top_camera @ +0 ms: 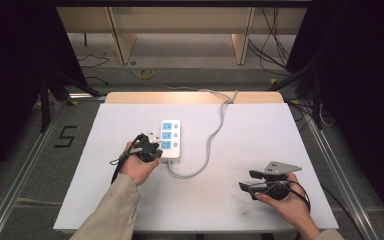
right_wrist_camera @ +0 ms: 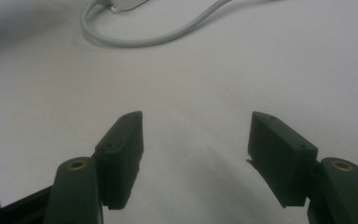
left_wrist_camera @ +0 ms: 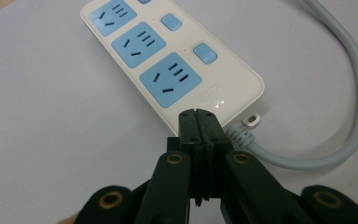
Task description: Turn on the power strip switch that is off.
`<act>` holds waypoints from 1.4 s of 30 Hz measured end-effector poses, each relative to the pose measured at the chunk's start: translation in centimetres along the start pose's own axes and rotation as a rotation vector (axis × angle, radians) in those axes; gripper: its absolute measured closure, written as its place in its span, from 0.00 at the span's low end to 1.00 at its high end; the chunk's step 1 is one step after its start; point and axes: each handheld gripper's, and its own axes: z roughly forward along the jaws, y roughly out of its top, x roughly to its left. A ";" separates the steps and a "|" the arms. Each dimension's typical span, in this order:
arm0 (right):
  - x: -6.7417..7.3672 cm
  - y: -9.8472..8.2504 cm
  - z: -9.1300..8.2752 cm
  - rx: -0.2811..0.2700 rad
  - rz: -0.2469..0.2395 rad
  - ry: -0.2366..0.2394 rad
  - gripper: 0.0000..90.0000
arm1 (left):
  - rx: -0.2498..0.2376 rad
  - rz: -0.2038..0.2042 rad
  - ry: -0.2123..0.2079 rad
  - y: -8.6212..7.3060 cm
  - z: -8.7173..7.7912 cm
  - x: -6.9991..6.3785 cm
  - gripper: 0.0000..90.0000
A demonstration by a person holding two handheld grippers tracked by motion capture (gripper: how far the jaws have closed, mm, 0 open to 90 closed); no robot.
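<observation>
Two grippers are working at one white table [top_camera: 130, 200], catalogued here outward from the person, with the power strip [top_camera: 170, 140] as landmark.

Right gripper [top_camera: 252, 182]: resting nearest the person, well apart from the strip on its cable side. Its fingers [right_wrist_camera: 121, 149] are standing wide open with nothing between them. Matte black blocks on hinged arms with brass-coloured rivets.

Left gripper [left_wrist_camera: 199, 122]: sitting just beside the strip's near end, next to the cable outlet. Its fingers are pressing fully together and gripping nothing; the tips are pointing at the strip's near edge, and whether they are touching it cannot be told.

Power strip: lying flat near the table's middle, long axis running away from the person. Smooth, glossy white plastic, rounded corners; three blue socket faces [left_wrist_camera: 170, 79], each with a blue rounded switch [left_wrist_camera: 204, 52] beside it. A small mounting tab is sticking out at the near end.

Cable [top_camera: 212, 137]: grey, round, rubbery, looping from the strip's near end and trailing off the far edge of the table.

Risks, as judged: closed tips pushing the light casing could be sliding or turning it on the smooth table; a slip sideways could be snagging the ribbed strain relief [left_wrist_camera: 237, 135] or missing the nearest switch.
</observation>
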 end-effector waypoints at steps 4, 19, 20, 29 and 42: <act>0.0 0.0 0.0 -0.001 -0.003 0.001 0.41 | 0.004 0.001 0.001 0.4 0.3 0.1 1.00; 0.0 0.0 0.0 0.002 0.002 -0.001 0.41 | 0.018 0.012 0.011 2.1 1.7 0.3 1.00; 0.0 0.0 0.0 0.002 0.002 -0.001 0.41 | 0.019 0.013 0.011 2.2 1.8 0.4 1.00; -0.1 0.0 0.0 0.003 0.001 -0.002 0.40 | 0.020 0.016 0.019 3.1 2.4 0.6 1.00; -0.1 0.0 0.0 0.003 -0.003 -0.003 0.40 | 0.019 0.023 0.030 4.2 3.1 1.2 1.00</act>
